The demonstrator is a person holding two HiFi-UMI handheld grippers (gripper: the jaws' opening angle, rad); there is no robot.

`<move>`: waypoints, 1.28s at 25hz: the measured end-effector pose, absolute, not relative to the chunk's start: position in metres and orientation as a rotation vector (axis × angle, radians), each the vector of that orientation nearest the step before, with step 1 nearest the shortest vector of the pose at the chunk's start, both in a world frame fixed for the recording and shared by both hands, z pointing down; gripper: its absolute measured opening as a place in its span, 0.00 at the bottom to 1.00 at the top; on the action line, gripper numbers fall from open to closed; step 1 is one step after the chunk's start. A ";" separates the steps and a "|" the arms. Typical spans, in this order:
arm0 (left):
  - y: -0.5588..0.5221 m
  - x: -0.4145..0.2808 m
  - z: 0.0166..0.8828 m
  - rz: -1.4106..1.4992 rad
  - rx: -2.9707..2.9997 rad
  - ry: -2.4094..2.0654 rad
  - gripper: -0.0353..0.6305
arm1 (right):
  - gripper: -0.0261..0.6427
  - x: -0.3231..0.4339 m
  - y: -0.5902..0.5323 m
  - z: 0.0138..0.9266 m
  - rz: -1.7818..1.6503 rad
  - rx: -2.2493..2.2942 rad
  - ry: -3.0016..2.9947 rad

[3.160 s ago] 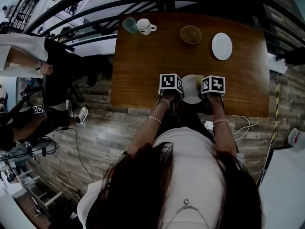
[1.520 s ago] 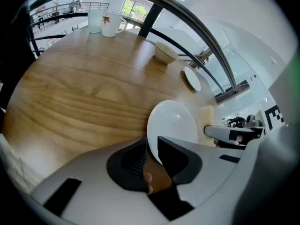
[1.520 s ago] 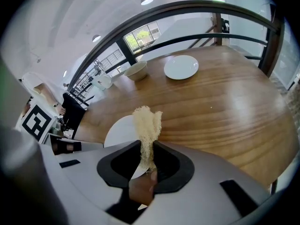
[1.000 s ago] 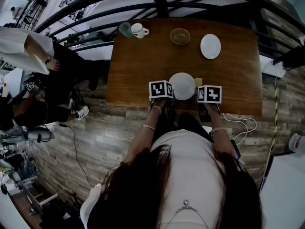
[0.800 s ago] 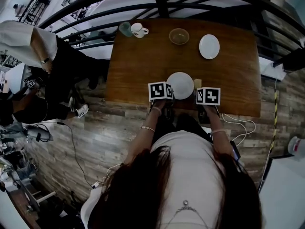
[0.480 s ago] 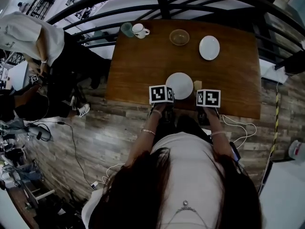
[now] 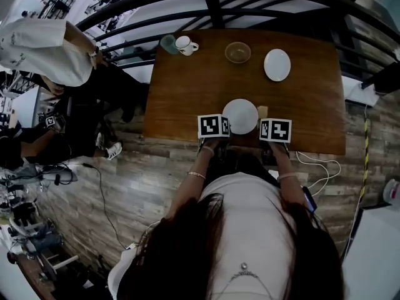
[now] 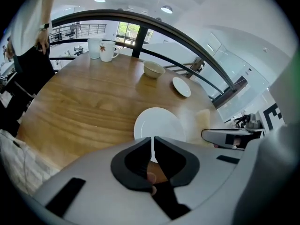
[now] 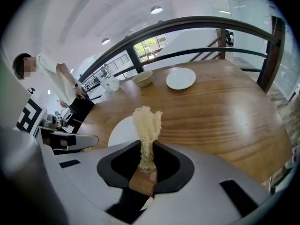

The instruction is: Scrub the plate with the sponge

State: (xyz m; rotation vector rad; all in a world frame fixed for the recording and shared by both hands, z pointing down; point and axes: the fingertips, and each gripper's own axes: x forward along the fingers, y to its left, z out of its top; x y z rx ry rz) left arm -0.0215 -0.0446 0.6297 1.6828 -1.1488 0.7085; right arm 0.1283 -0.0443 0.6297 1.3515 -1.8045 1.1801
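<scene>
White glazed plate (image 7: 240, 116), round, plain and shallow-rimmed, flat on the wooden table (image 7: 187, 92) close to its near edge, between the two grippers. Near rim nipped edge-on in the left gripper (image 8: 153, 145), jaws drawn almost together with only the thin white lip between the pads.

Just to the right of the plate, the sponge (image 9: 146, 123): pale straw yellow, coarse and net-like in the manner of a loofah, squeezed narrow where clamped and flaring to a ragged tuft above. Held upright in the right gripper (image 9: 146, 156), jaws partly closed and pressing on its lower end. Tuft beside the plate's right edge; touching or just apart, not possible to tell.

Farther out, along the table's far side and well apart from the grippers: a smaller white plate (image 7: 277, 64), a tan bowl (image 7: 238, 52), a white mug (image 7: 185, 44) and a blue-green cup (image 7: 168, 43) just beside the mug.

Beyond the far edge, a curved dark railing (image 7: 125, 24). Off to the left, a person in a white top (image 7: 44, 42), standing on the wood-plank floor (image 7: 137, 180).
</scene>
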 end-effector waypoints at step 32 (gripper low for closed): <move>-0.052 -0.046 0.577 0.628 1.820 -1.125 0.09 | 0.18 0.132 -0.029 0.600 1.165 1.535 -1.723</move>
